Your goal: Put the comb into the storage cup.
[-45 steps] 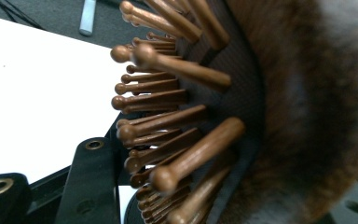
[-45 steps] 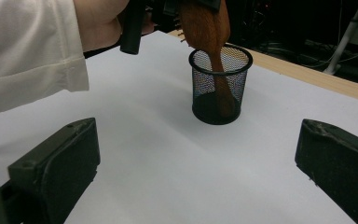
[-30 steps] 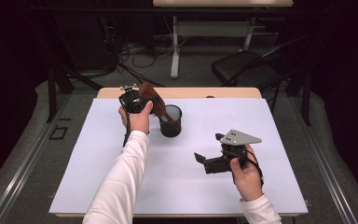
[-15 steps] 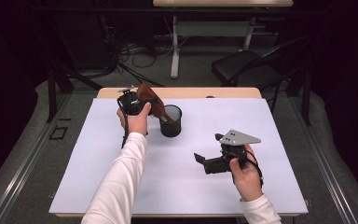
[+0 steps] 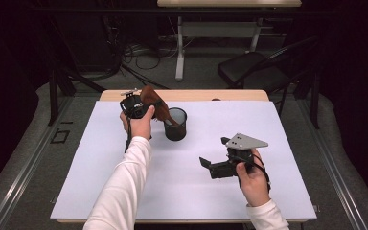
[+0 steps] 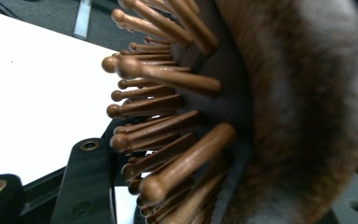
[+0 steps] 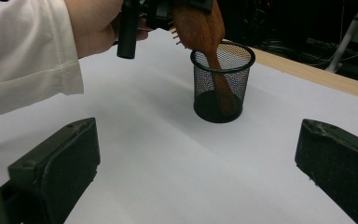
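A brown wooden hairbrush leans with its handle down inside a black mesh cup at the far middle of the white table. My left gripper is shut on the brush's head, above and left of the cup. In the left gripper view the wooden bristles and the brush's back sit close between the jaws. My right gripper rests low at the near right, open with nothing between its fingers. It faces the cup and the brush.
The table's wooden far edge shows behind the white sheet. On the floor beyond it stand a dark chair at the right, another table's leg and loose cables.
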Demonstrator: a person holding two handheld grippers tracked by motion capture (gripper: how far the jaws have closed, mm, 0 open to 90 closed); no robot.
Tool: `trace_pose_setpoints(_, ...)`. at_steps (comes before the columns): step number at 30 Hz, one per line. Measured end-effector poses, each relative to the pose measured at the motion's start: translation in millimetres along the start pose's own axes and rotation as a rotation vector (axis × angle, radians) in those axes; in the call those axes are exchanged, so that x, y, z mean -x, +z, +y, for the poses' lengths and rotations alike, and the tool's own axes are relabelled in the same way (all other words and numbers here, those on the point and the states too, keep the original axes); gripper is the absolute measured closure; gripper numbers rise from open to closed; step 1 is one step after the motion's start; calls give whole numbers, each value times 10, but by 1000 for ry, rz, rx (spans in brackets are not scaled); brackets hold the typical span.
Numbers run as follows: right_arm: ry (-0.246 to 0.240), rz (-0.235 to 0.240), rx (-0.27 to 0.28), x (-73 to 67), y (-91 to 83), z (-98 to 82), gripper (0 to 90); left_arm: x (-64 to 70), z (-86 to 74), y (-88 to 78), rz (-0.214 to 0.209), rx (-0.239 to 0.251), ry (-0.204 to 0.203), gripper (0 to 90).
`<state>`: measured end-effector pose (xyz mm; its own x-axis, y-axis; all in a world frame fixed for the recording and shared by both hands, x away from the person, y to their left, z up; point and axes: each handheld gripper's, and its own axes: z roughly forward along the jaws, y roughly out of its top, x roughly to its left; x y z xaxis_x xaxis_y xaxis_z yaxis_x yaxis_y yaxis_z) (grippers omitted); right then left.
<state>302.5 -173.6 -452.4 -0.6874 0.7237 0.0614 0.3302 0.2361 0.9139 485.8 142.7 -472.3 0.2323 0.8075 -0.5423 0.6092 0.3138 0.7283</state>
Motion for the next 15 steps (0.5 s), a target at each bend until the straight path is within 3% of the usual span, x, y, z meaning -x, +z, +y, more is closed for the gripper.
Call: trace_pose_setpoints(15, -1, 1, -1, 1, 2, 0, 0, 6, 0, -3, 11, 2, -2, 448)
